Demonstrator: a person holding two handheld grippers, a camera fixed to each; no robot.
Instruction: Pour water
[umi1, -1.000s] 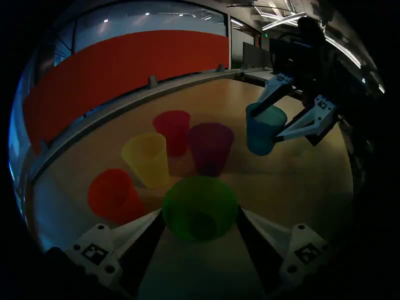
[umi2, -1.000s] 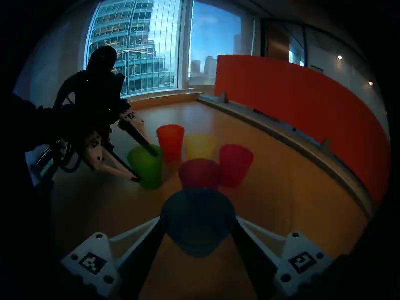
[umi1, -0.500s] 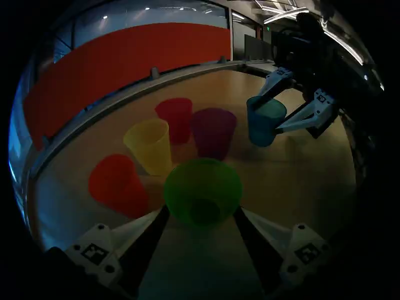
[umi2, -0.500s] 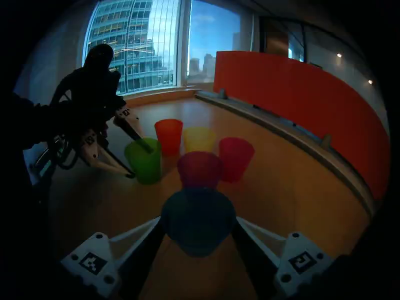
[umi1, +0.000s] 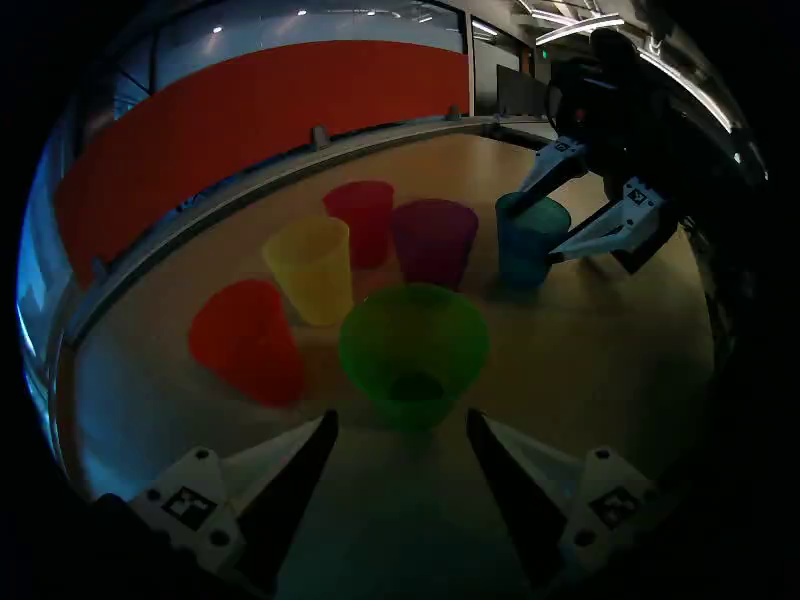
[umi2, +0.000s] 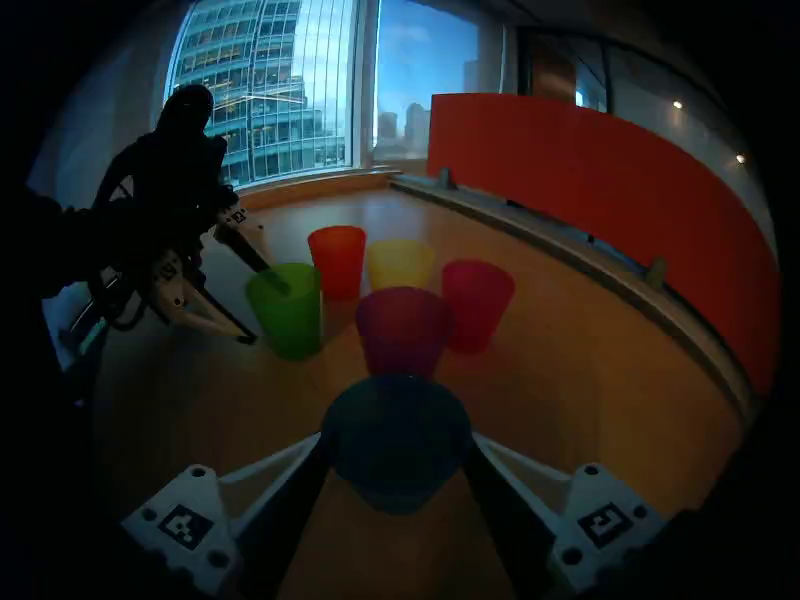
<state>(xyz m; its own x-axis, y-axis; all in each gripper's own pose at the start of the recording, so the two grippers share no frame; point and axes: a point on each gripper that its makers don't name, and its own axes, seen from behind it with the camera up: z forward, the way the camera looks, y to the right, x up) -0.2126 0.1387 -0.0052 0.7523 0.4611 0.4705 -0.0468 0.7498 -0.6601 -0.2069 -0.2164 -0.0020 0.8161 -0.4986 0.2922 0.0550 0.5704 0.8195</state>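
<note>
Got an orange cup (umi1: 245, 340) far left on the tabletop (umi1: 600, 350), then a yellow cup (umi1: 312, 268), red cup (umi1: 360, 218) and purple cup (umi1: 433, 240) bunched together. Left tool (umi1: 398, 418) spread wide, gripping nothing, with a green cup (umi1: 413, 345) standing free just past its tips. Further right, blue cup (umi1: 526, 240) pinched between both fingers of the right tool (umi2: 396, 438) — upright, looks to be resting on the tabletop beside the purple cup.

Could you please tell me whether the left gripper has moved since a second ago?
Yes. The left gripper has drawn back: the green cup, which stays beside the orange cup, sat between its fingers and now stands out at their tips.
</note>
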